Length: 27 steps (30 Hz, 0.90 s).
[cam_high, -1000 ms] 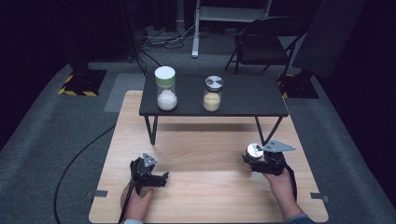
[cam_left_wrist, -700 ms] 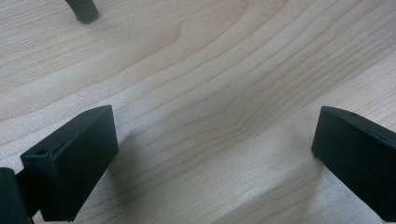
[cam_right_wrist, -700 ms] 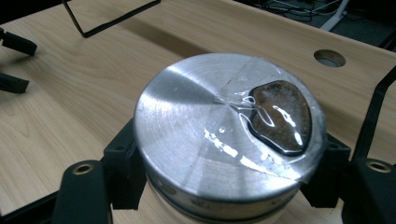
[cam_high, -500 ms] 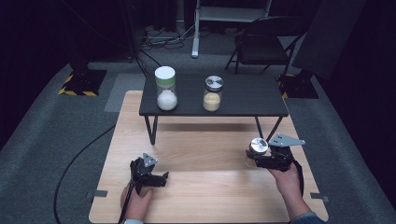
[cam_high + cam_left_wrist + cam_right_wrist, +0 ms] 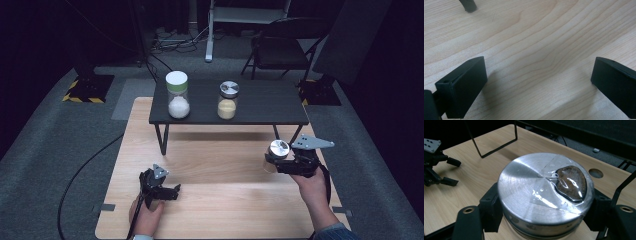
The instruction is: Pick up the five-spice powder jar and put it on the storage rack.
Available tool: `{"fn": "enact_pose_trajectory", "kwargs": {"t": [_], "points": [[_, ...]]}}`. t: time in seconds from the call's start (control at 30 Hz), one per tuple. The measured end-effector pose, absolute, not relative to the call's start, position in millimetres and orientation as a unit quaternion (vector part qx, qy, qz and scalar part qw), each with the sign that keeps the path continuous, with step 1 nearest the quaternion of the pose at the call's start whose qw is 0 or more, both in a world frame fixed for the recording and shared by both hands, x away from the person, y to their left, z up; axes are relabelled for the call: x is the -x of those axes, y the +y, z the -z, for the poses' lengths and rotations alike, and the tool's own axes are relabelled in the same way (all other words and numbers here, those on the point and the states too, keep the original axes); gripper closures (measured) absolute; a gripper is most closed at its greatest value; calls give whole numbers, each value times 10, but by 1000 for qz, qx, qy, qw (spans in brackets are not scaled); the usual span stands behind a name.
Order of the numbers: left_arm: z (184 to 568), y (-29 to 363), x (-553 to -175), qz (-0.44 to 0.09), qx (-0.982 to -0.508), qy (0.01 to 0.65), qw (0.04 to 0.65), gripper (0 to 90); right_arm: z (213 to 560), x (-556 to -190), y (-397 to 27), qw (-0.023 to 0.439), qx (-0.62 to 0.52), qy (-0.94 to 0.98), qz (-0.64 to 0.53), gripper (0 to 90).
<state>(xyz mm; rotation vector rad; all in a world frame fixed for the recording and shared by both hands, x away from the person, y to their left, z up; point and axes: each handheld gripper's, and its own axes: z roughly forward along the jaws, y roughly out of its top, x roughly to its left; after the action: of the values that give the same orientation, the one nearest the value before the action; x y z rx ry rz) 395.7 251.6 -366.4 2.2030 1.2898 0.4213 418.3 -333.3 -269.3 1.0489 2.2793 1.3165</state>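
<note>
My right gripper (image 5: pixel 277 161) is shut on a jar with a silver metal lid (image 5: pixel 279 148) and holds it clear of the wooden board (image 5: pixel 220 200) at the right. In the right gripper view its black jaws clamp both sides of the jar (image 5: pixel 544 195), whose lid carries a taped brown patch. My left gripper (image 5: pixel 172 192) rests on the board at the lower left, open, with bare wood between its jaws (image 5: pixel 539 75). That left gripper (image 5: pixel 439 173) also appears at the far left of the right gripper view.
A low black table (image 5: pixel 260 107) stands across the far part of the board. On it are a jar with a green and white lid (image 5: pixel 177 95) holding white grains and a silver-lidded jar (image 5: pixel 228 100) holding yellow grains. A folding chair (image 5: pixel 280 45) stands behind.
My right gripper has risen with the silver-lidded jar and drifted slightly to the right. The left gripper has stayed where it was.
</note>
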Motion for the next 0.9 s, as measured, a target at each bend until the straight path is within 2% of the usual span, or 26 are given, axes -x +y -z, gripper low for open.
{"fn": "enact_pose_trajectory", "kwargs": {"t": [0.9], "points": [[3664,2514,-3954,-158,-818,481,273,3,2050,-4312,-3352,158,-351,788,-479,305]]}}
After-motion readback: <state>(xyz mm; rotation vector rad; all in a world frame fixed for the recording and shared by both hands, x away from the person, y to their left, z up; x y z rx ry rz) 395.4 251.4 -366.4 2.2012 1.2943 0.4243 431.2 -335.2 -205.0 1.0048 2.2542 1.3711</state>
